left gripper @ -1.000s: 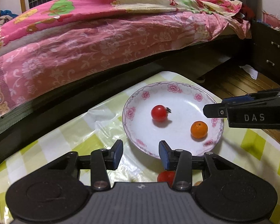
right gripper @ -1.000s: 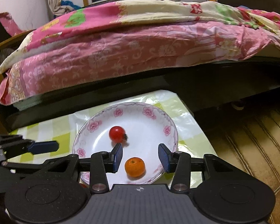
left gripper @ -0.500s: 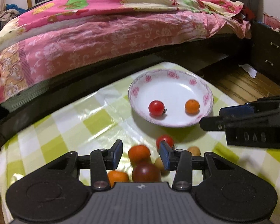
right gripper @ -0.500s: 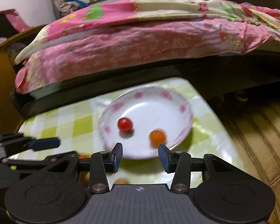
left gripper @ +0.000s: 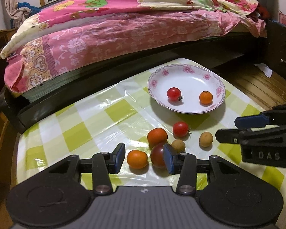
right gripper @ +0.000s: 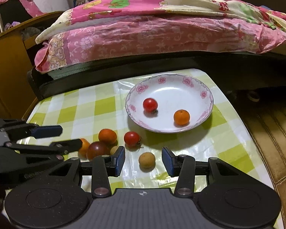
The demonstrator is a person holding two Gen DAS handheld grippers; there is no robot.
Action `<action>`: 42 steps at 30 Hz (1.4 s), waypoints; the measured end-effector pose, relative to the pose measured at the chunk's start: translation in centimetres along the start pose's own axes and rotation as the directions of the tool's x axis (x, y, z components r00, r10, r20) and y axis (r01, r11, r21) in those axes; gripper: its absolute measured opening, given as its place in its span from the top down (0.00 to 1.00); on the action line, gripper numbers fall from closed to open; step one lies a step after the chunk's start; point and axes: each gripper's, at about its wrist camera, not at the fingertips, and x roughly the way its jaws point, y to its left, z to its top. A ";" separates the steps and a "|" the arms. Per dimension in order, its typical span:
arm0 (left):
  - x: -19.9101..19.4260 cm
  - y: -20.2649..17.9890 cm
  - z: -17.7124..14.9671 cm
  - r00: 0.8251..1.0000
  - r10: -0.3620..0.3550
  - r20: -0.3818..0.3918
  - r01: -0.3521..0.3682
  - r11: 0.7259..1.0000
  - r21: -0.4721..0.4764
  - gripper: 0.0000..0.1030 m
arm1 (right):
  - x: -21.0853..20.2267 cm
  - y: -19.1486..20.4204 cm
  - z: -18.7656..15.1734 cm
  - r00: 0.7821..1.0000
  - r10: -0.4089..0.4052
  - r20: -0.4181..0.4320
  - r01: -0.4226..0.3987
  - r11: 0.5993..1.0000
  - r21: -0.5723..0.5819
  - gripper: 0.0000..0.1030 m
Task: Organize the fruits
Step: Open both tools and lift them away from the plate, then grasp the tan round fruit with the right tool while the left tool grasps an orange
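A white floral plate holds a red cherry tomato and a small orange. Several loose fruits lie on the checked tablecloth in front of it: a red tomato, an orange-red fruit, a dark red fruit, an orange and two tan longans. My left gripper is open and empty over the orange. My right gripper is open and empty around the tan longan.
The small table stands beside a bed with a pink quilt. A wooden floor lies to the right, a dark cabinet beyond it. A wooden headboard stands at left.
Both grippers have pulled back from the plate toward the table's near side, so the loose fruits now show in both views. The jaws have stayed open.
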 end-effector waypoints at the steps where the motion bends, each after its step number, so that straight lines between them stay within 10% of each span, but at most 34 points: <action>1: -0.1 0.0 -0.1 1.000 -0.001 0.001 0.001 1.000 0.002 0.51 | 0.0 0.1 -0.2 1.000 0.000 -0.003 0.000 1.000 -0.008 0.61; 42: 2.4 1.3 -3.8 0.997 -0.075 -0.030 0.077 0.994 0.081 0.49 | 3.1 -1.0 -2.9 1.000 0.011 -0.025 -0.015 0.987 -0.159 0.59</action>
